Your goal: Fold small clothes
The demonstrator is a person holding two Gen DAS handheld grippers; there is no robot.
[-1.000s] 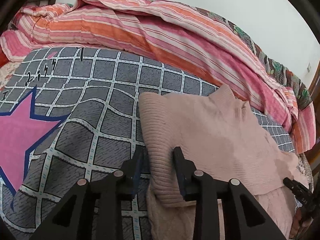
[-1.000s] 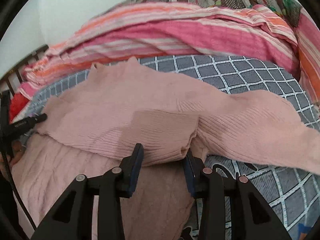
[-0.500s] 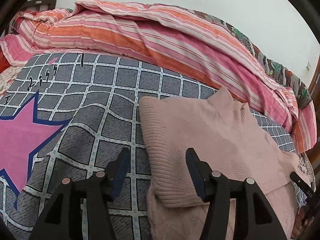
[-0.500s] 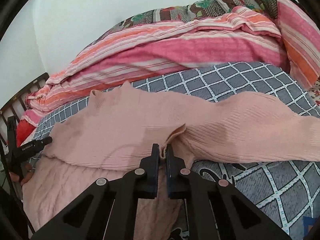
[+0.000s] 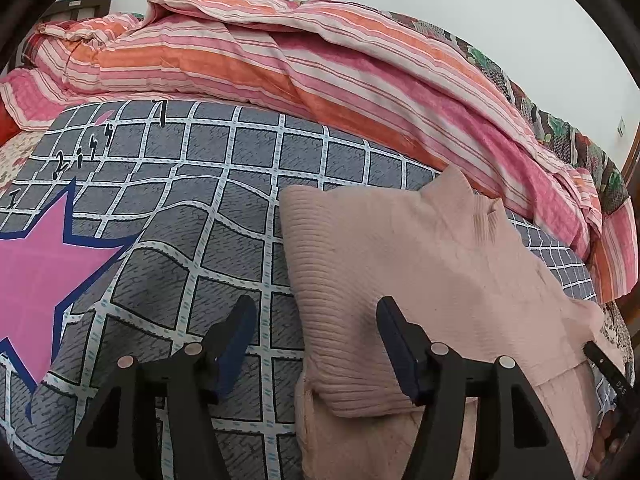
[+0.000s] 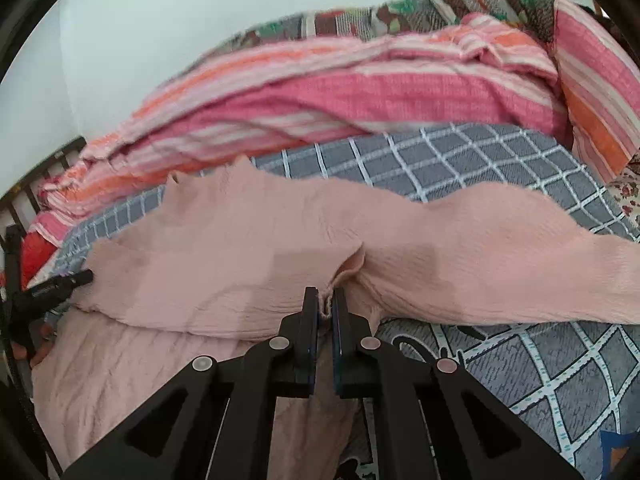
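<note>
The right gripper (image 6: pixel 325 308) pinches the pink sweater (image 6: pixel 224 264); its sleeve (image 6: pixel 500 264) trails rightward. The left gripper (image 5: pixel 312 320) gapes, straddling the folded edge.

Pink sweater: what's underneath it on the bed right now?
The pink sweater lies on the grey checked bedspread, with its upper half folded over its lower half. Whatever is under the fabric is hidden.

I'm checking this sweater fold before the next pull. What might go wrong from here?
1. The right claw pinches only a thin edge of the pink sweater, so the knit may slip out when pulled.
2. The left claw is open and holds nothing, so the folded side could drag or unfold.
3. The long sleeve lies spread out sideways and may trail crooked.
</note>
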